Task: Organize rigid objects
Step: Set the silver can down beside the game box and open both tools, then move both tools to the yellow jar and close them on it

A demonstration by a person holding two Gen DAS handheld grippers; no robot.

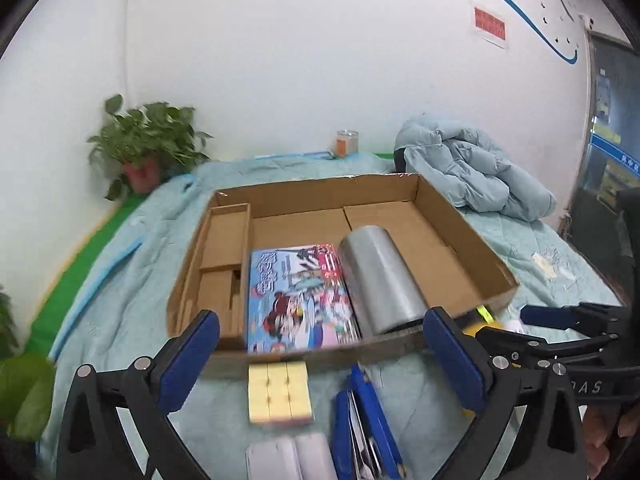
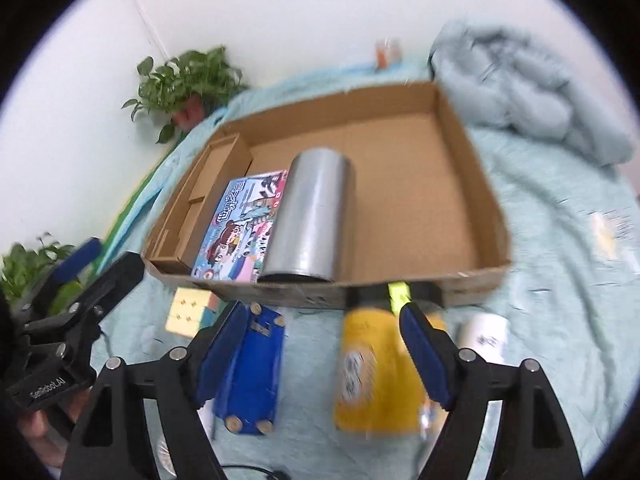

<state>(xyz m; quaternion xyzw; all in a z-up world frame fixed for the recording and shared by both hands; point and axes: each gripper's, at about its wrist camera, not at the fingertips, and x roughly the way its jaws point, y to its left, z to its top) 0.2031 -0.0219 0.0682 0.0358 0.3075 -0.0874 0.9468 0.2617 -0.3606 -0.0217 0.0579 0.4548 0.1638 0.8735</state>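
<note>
Inside the cardboard tray (image 2: 472, 184), a silver can (image 2: 312, 216) lies on its side beside a picture book (image 2: 236, 228). Just before the tray's near wall lie a puzzle cube (image 1: 279, 392), blue clipboard (image 2: 252, 368) and yellow bottle (image 2: 372, 364). Both the left gripper (image 1: 320, 360) and right gripper (image 2: 324, 356) stand wide apart, holding nothing.

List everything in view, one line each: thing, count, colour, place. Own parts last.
box: 1, brown, on the bedspread
can: 1, silver, lying in the box
book: 1, colourful, flat in the box, left of the can
cube: 1, yellow face up, before the box
pouch: 1, blue, before the box
bottle: 1, yellow, before the box
plants: 2, green, left
jacket: 1, pale blue, behind the box
left claw: open, empty
right claw: open, empty
</note>
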